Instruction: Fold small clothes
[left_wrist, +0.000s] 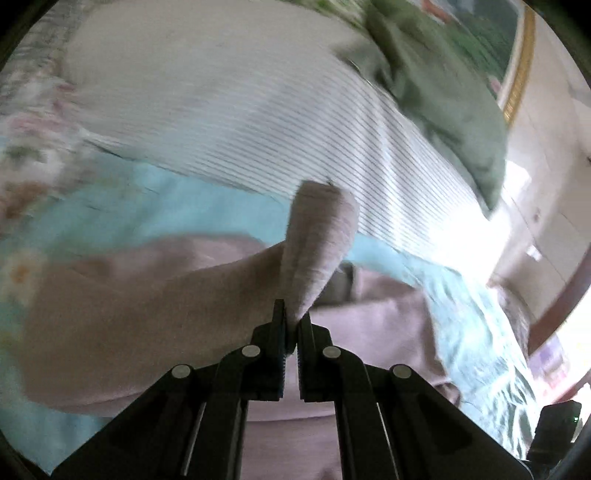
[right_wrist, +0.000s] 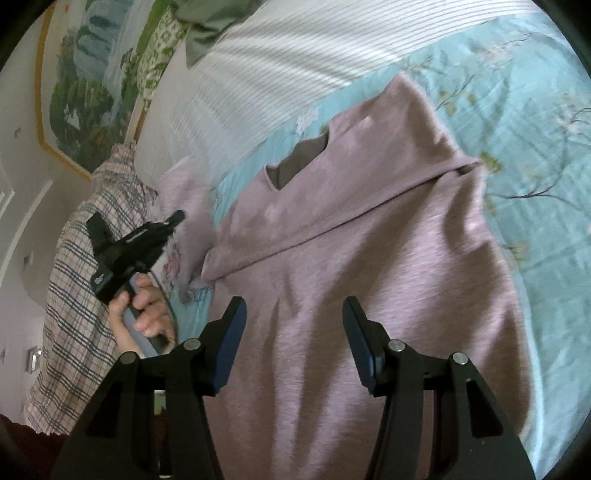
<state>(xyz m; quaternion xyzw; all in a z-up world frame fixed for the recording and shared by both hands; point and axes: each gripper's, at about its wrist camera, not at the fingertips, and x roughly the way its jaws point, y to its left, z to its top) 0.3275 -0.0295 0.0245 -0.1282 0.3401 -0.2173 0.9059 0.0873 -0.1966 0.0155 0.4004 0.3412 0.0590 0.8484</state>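
Note:
A mauve knit top (right_wrist: 369, 258) lies spread on a light blue flowered bedsheet (right_wrist: 517, 110); its neckline (right_wrist: 303, 158) faces the far side and one sleeve lies folded across the chest. My left gripper (left_wrist: 291, 325) is shut on the other sleeve (left_wrist: 317, 243), which stands up from its jaws in a fold. In the right wrist view a hand (right_wrist: 144, 314) holds the left gripper (right_wrist: 175, 218) at the left, with the sleeve (right_wrist: 188, 221) lifted off the bed. My right gripper (right_wrist: 293, 317) hovers open above the top's lower body, nothing between its fingers.
A white striped pillow (right_wrist: 277, 66) lies beyond the top, with a green cloth (left_wrist: 443, 96) on its far end. A plaid garment (right_wrist: 85, 258) lies at the bed's left edge. A framed landscape painting (right_wrist: 85, 85) hangs on the wall behind.

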